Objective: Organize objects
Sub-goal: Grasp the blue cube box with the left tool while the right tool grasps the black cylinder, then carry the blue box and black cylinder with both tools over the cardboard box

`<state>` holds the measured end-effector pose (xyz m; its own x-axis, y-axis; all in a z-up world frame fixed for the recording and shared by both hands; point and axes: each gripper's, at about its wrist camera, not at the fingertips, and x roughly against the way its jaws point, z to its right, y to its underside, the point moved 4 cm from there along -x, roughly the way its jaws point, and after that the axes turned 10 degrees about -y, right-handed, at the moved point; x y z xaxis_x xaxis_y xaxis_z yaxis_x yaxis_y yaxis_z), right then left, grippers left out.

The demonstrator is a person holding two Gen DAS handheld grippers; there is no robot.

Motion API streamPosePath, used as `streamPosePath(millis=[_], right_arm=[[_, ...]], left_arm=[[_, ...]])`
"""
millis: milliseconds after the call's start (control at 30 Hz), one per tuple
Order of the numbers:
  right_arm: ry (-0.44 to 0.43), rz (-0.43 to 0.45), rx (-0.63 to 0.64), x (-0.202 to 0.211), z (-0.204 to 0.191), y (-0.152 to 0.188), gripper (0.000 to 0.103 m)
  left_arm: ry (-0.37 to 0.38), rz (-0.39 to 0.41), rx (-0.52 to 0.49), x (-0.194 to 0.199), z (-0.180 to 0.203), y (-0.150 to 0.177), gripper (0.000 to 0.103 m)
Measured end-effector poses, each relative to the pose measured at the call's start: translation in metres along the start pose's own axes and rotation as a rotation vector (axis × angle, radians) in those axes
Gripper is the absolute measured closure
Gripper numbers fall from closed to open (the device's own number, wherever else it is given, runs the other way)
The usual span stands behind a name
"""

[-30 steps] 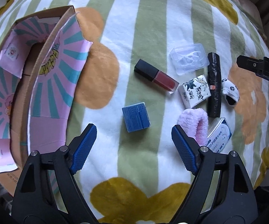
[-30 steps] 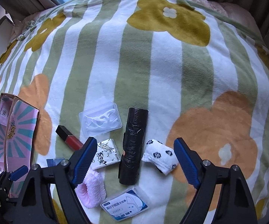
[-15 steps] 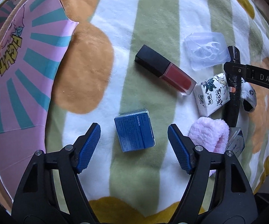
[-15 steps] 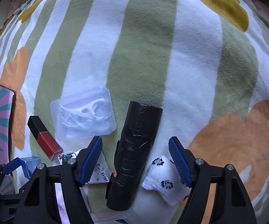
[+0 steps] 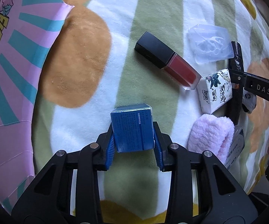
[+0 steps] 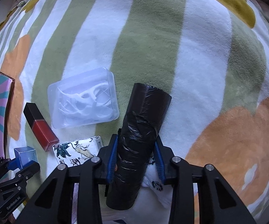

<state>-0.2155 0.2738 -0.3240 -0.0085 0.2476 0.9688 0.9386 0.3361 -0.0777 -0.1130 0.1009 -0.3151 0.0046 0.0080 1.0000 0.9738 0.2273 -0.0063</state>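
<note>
My left gripper (image 5: 133, 145) is shut on a small blue box (image 5: 131, 128), which rests on the striped flowered blanket (image 5: 153, 9). My right gripper (image 6: 135, 156) is shut on a black roll of bags (image 6: 142, 127) lying lengthwise between its pads. A red lipstick with a black cap (image 5: 167, 57), a clear box of floss picks (image 5: 210, 43), a patterned tissue pack (image 5: 215, 90) and a pink fluffy cloth (image 5: 210, 134) lie close by. The blue box also shows in the right wrist view (image 6: 25, 155), held by the left gripper (image 6: 13, 169).
A pink and teal cardboard box (image 5: 11, 56) lies open at the left. A white patterned sock (image 6: 153, 184) sits under the right gripper. A small blue-and-white packet (image 5: 235, 149) lies beside the pink cloth. The right gripper's arm (image 5: 261, 91) reaches over the tissue pack.
Both grippers moved forward and down and closed. The left one closed on the blue box, the right one on the black roll.
</note>
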Motion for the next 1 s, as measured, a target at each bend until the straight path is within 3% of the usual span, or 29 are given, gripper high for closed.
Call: streamPosePath(millis=[300, 600, 700, 767, 1000], right_arm=[[-0.056, 0.053, -0.042, 0.028, 0.005, 0.004, 0.073], [-0.089, 0.158, -0.075, 0.087, -0.003, 0.007, 0.073], [-0.089, 0.189, -0.090, 0.108, -0.012, 0.007, 0.073], [-0.081, 0.208, -0.099, 0.113, -0.039, 0.007, 0.073], [-0.068, 0.240, -0.128, 0.154, -0.085, 0.056, 0.073]], left_arm=[[0.011, 0.053, -0.017, 0.018, 0.004, -0.003, 0.071], [0.033, 0.153, -0.061, 0.064, 0.002, -0.011, 0.071], [0.035, 0.197, -0.085, 0.081, 0.007, -0.006, 0.071], [0.035, 0.225, -0.105, 0.107, -0.007, -0.002, 0.071], [0.054, 0.299, -0.173, 0.164, -0.023, 0.003, 0.071]])
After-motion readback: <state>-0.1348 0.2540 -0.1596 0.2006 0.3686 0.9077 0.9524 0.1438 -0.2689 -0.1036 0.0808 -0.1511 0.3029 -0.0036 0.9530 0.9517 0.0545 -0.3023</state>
